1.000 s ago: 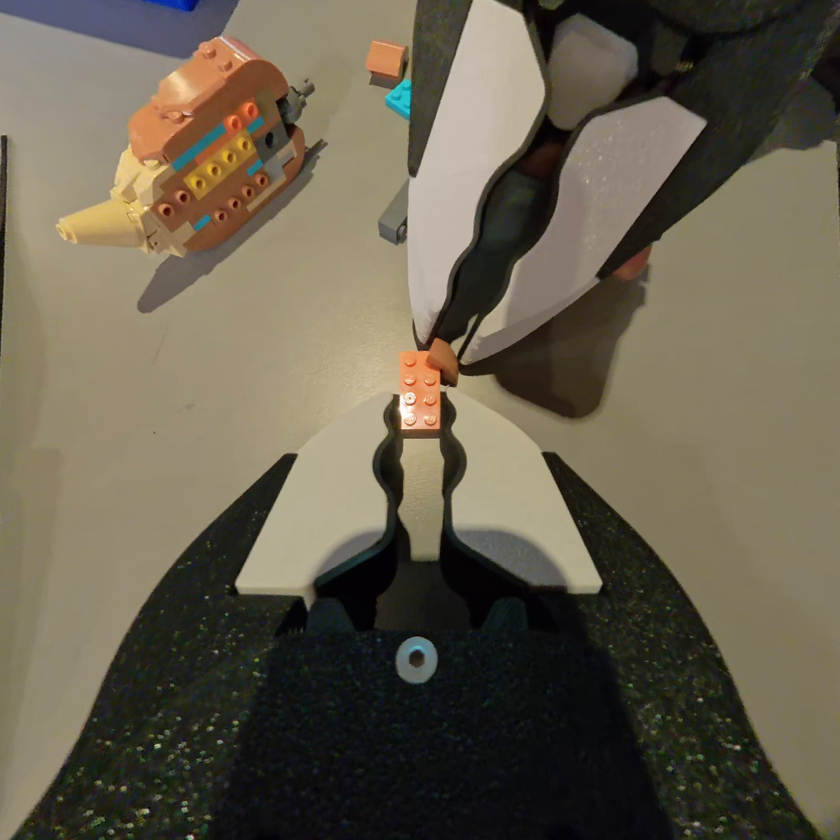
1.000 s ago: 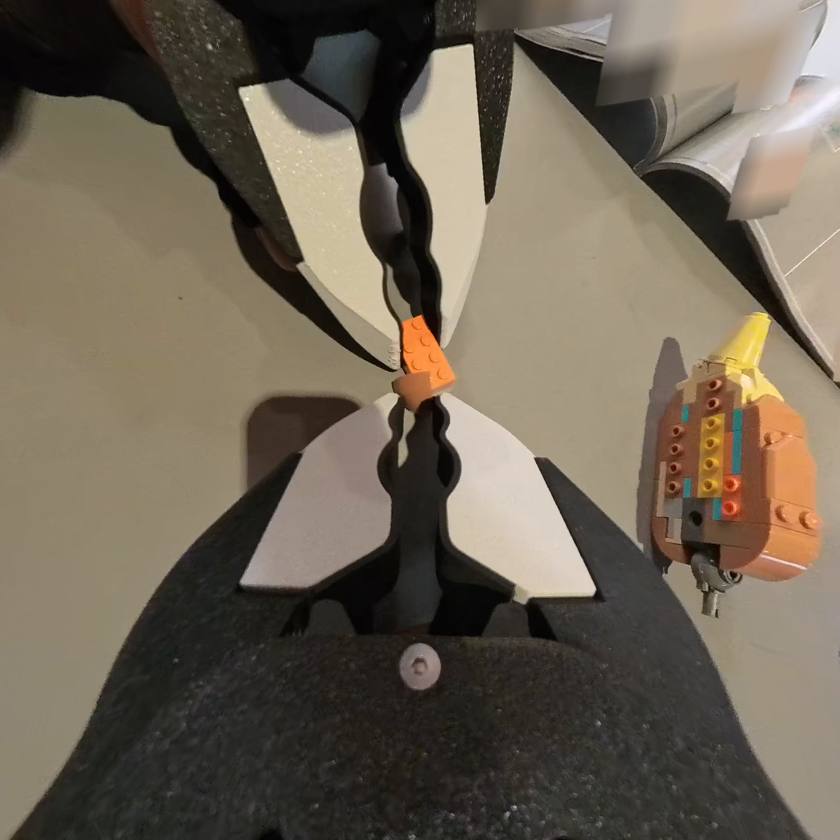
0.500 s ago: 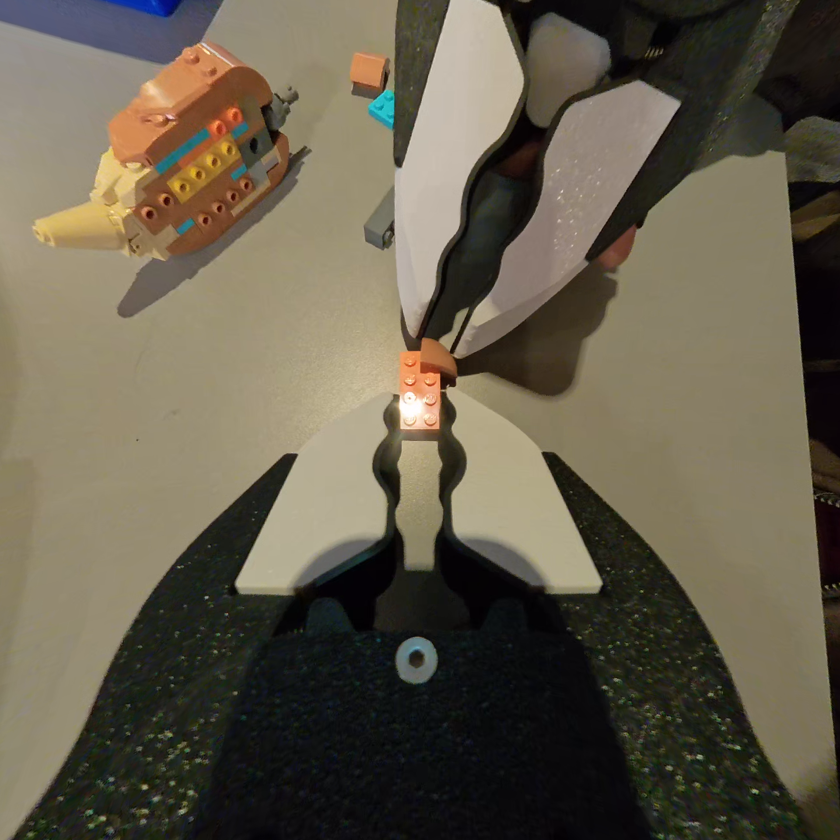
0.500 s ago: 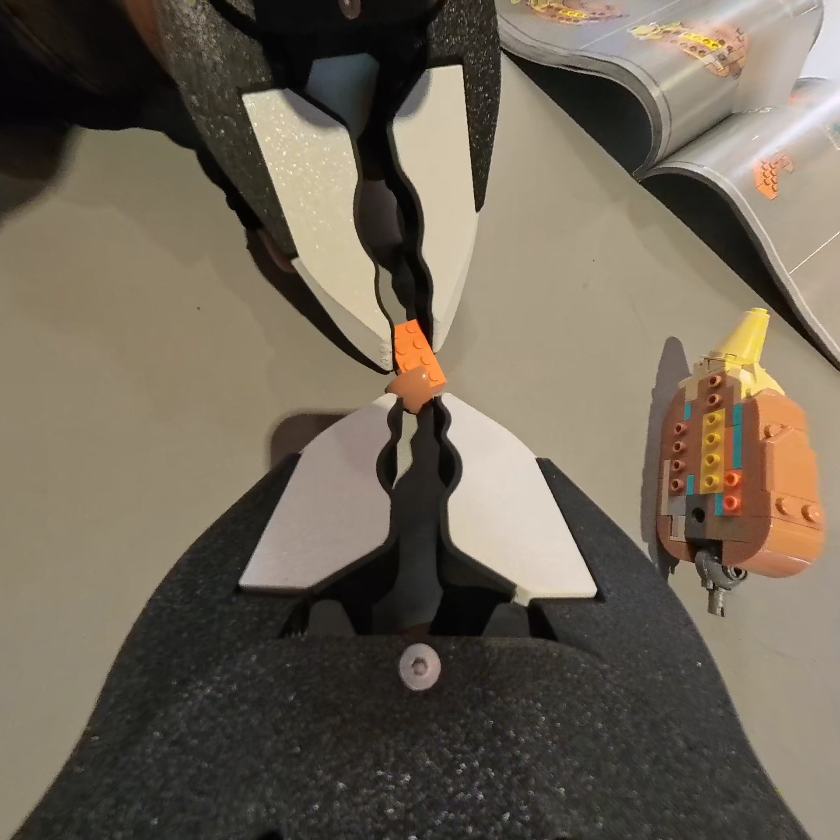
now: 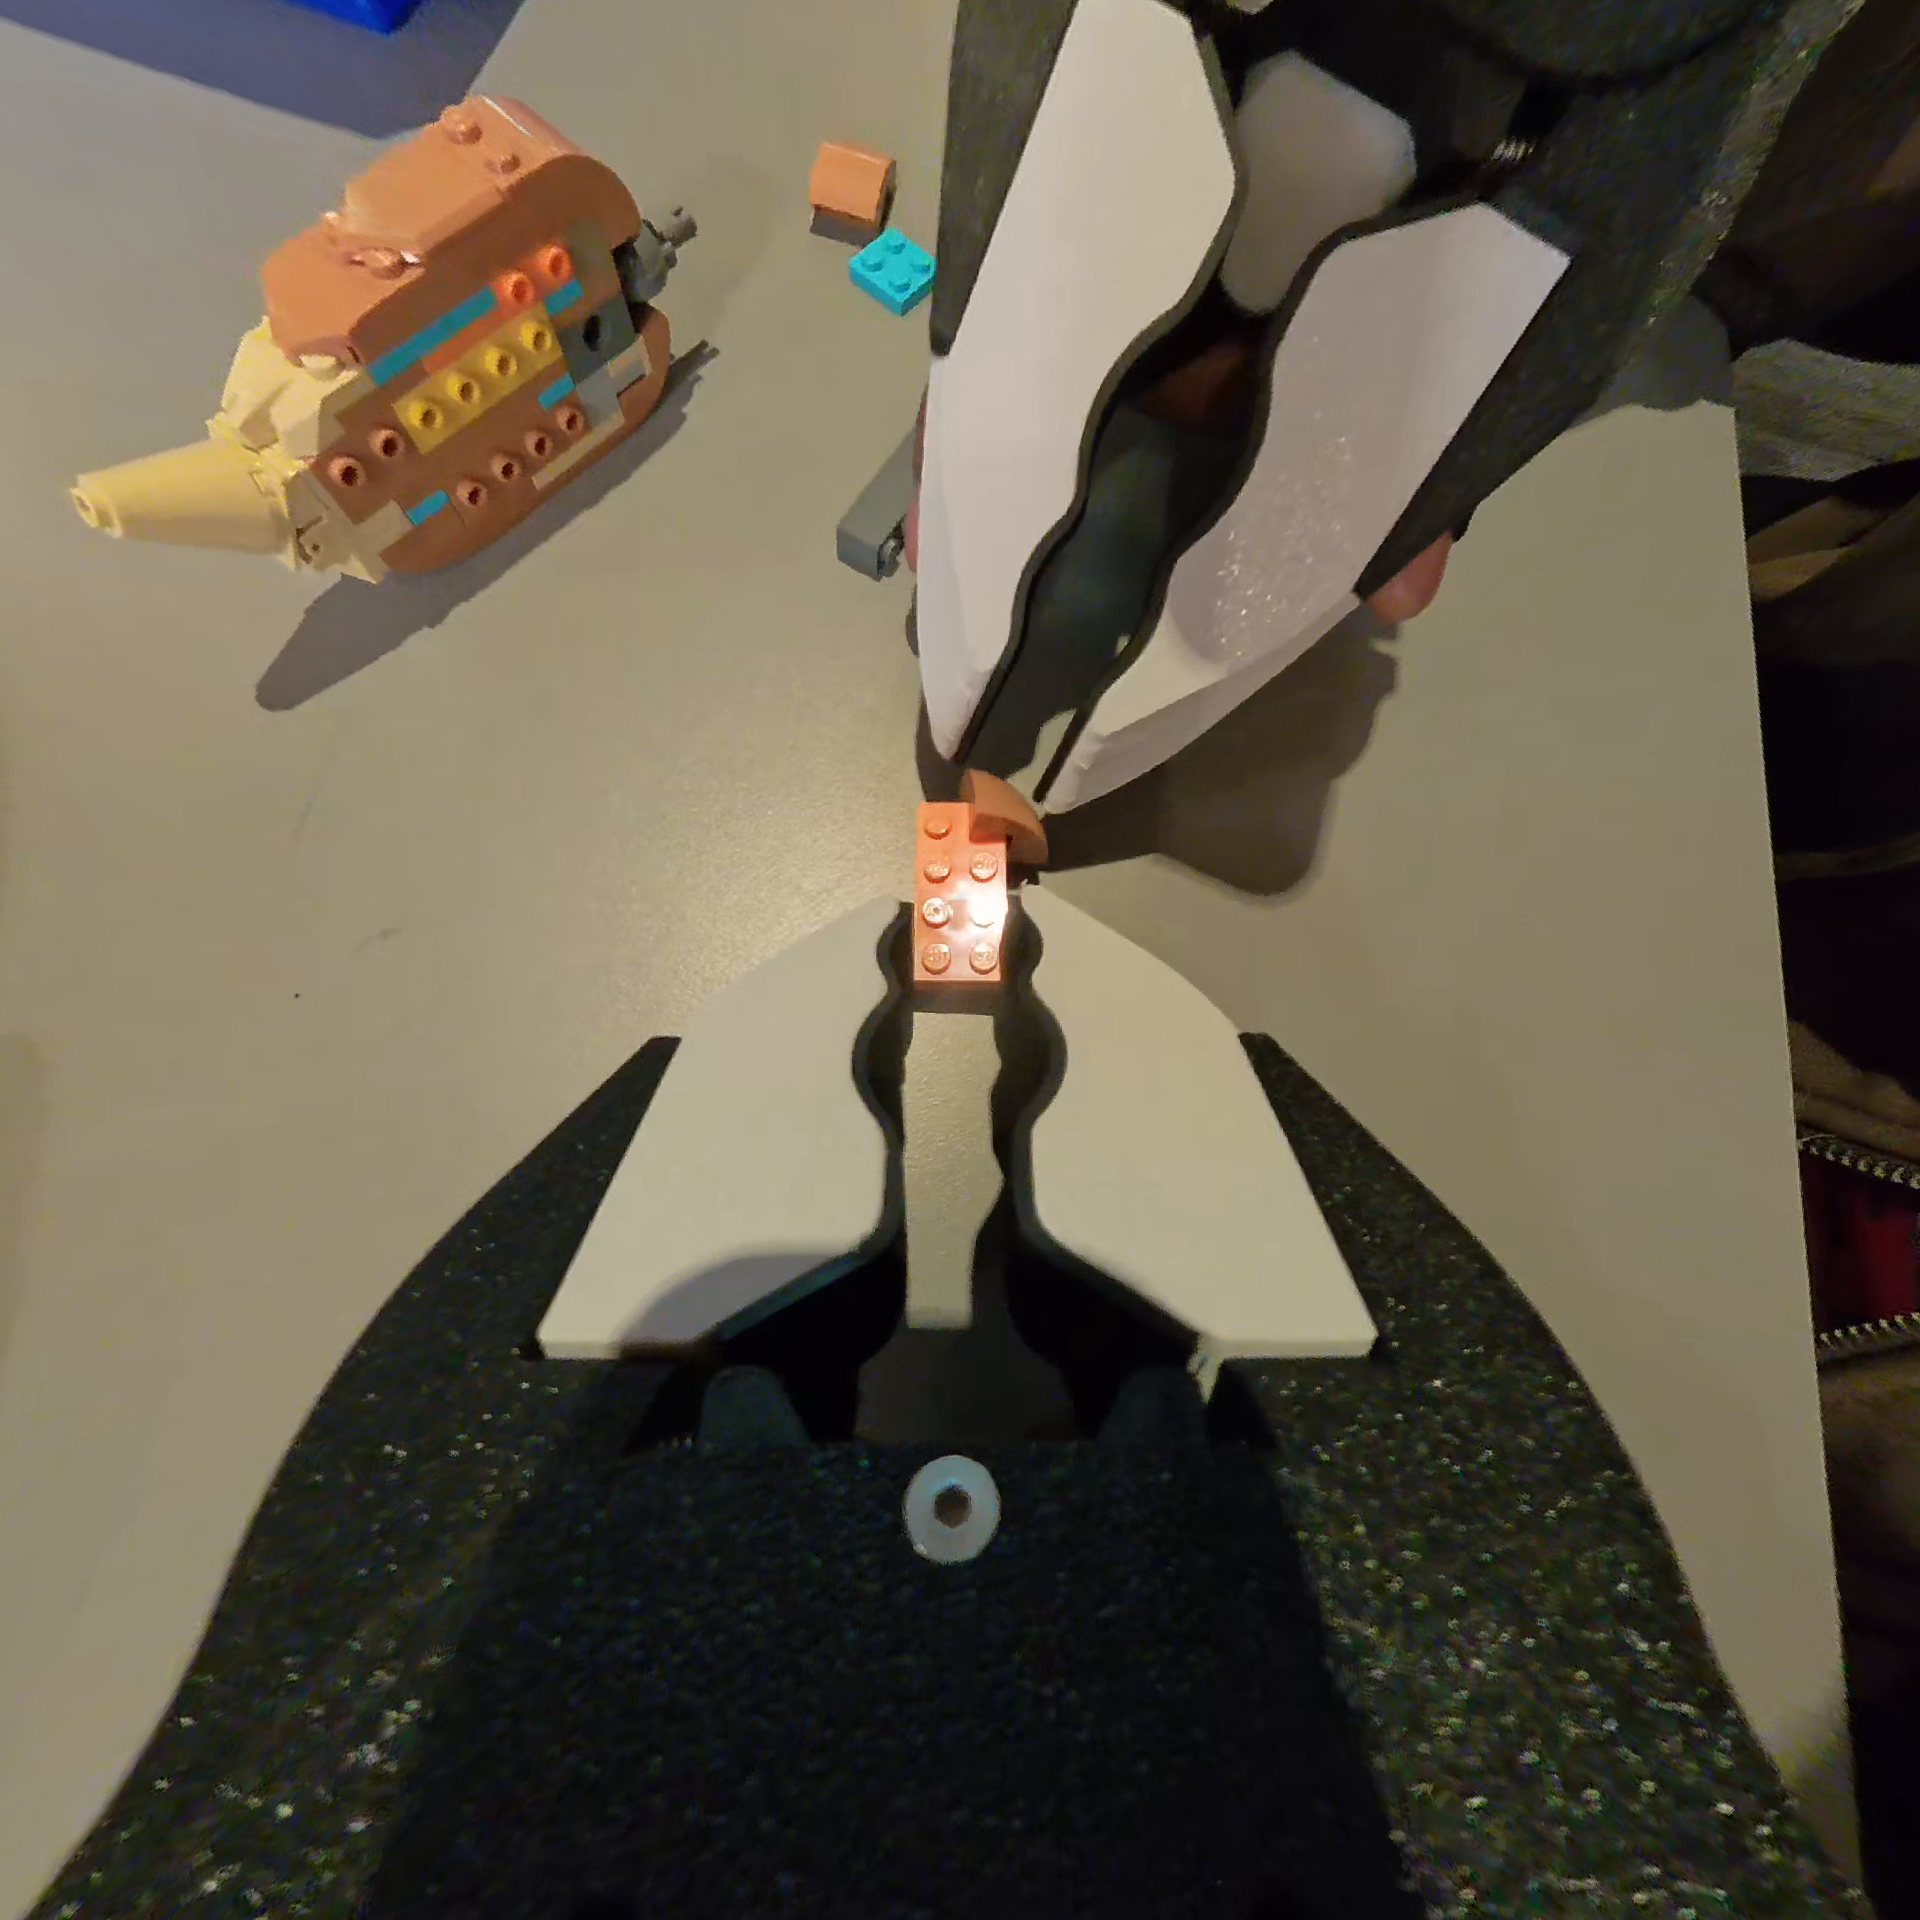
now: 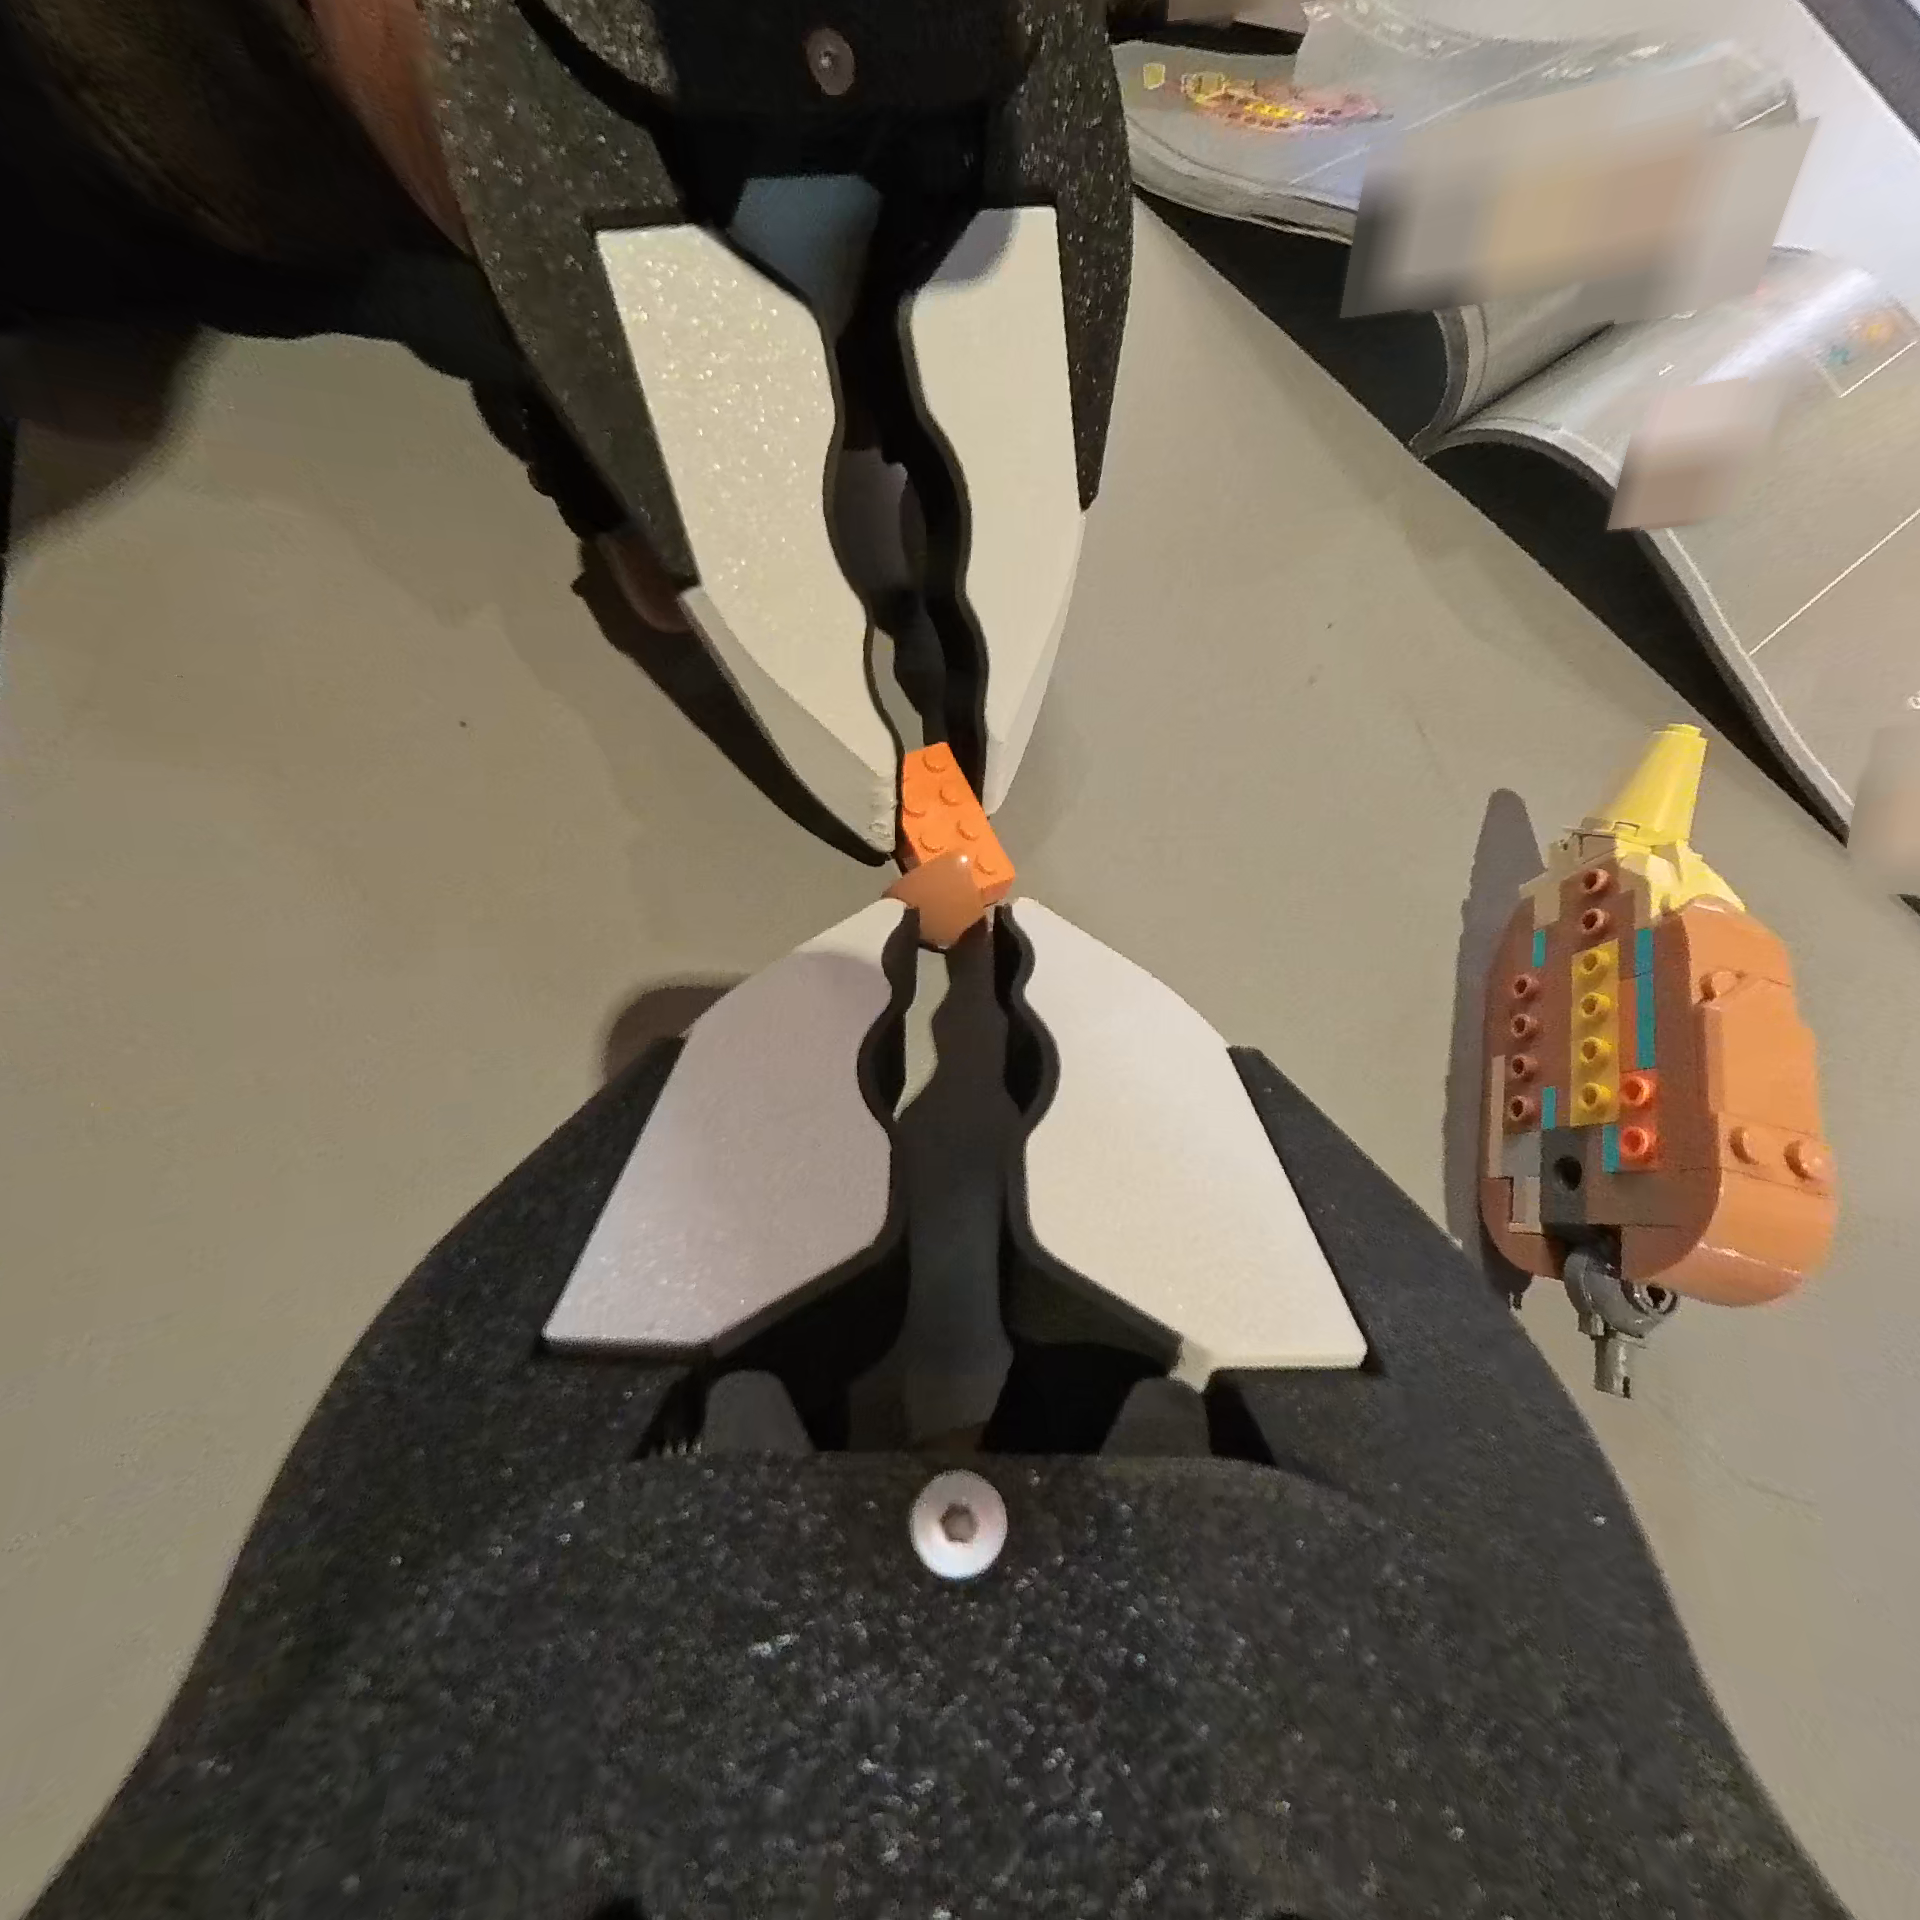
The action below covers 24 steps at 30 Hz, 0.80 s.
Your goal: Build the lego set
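Left gripper (image 5: 961, 940) clamps orange plate (image 5: 961, 906) lengthwise; right gripper (image 6: 951, 914), opposite, pinches curved brown piece (image 6: 940, 891) onto its far corner.

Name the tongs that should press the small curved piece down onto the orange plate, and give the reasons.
Right. The right tongs already grip the curved brown piece over the end stud of the orange plate. The left tongs are shut on that plate, so they likely only brace it.

Left gripper (image 5: 961, 914) and right gripper (image 6: 951, 920) alike — speckled black foam-textured bodies, pale grey wedge fingers (image 5: 769, 1132) with wavy black-edged inner faces, one silver hex screw (image 6: 957, 1525) centred.
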Each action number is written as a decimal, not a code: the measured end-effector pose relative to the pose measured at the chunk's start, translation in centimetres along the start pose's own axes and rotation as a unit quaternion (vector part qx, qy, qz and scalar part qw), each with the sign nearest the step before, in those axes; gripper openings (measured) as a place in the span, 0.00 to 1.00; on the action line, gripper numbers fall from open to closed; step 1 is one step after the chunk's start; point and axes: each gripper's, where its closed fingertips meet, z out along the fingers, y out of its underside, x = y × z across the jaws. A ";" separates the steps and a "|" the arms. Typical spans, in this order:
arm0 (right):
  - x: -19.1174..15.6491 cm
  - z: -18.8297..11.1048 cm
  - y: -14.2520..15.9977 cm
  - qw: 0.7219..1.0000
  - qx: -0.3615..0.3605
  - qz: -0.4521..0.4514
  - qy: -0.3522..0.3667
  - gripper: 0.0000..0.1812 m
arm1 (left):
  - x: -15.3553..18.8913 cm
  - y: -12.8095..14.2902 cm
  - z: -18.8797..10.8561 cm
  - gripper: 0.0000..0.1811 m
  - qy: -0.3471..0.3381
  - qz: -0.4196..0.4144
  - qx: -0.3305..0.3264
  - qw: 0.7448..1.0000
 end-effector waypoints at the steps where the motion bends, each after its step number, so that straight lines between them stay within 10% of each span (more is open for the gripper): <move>1: 0.0 0.0 0.0 1.000 0.001 -0.001 0.001 0.08 | 0.0 0.0 0.0 0.09 0.002 -0.004 0.002 1.000; 24: 1.2 -1.9 -1.4 0.980 0.088 -0.147 0.099 0.14 | -0.9 -1.0 -1.1 0.09 0.024 -0.099 0.050 0.994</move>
